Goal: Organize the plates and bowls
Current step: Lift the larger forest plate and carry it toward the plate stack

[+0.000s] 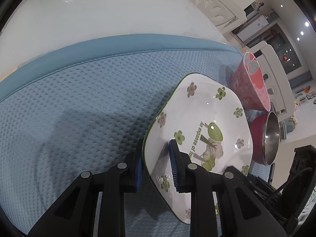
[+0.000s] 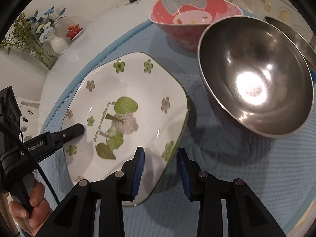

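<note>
The left gripper (image 1: 156, 164) pinches the near rim of the flowered plate (image 2: 126, 106), tilting it off the blue mat (image 1: 79, 98), while the right gripper (image 2: 160, 169) straddles the opposite rim with fingers spread, seemingly handing it over, beside the pink bowl (image 2: 189, 19) and steel bowl (image 2: 254, 75).

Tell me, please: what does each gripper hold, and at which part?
The left gripper clamps the plate at its rim. The right gripper straddles the opposite rim, pads apart, holding nothing.

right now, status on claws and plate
Left claw shut on plate rim. Right claw open, straddling opposite rim. Steel bowl close beside.
</note>
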